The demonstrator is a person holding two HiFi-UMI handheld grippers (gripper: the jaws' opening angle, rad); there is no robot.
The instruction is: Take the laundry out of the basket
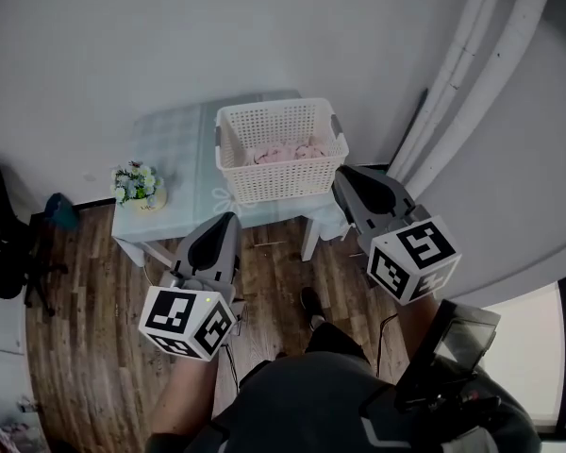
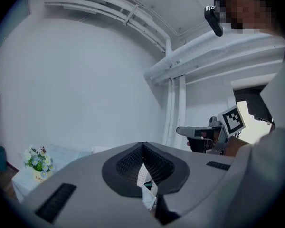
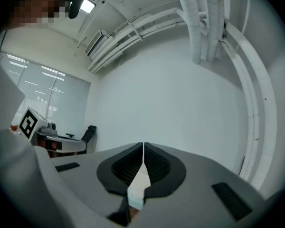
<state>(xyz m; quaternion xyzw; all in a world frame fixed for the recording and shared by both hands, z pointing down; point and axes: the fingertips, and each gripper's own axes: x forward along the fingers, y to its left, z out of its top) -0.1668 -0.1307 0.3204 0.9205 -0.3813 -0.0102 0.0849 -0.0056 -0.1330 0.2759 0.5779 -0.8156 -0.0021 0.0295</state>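
Both sets of jaws are clamped shut on nothing: the left gripper [image 2: 142,148] and the right gripper [image 3: 142,148] each show their pads pressed together with no cloth between them.

In the head view the basket [image 1: 281,185] sits straight ahead of both, roughly between them. The right gripper's tip is just beside the basket's right front corner, while the left one sits lower, near the front wall but apart from it, so I'd say the right is nearer.

The basket's long side runs left to right along the right end of the table [image 1: 170,130]. A little pot of flowers [image 1: 137,185] is at the table's front left corner.

The laundry [image 1: 283,152] is pink, crumpled and lying low in the bottom. Reaching it probably means opening up and tipping down over the rim.
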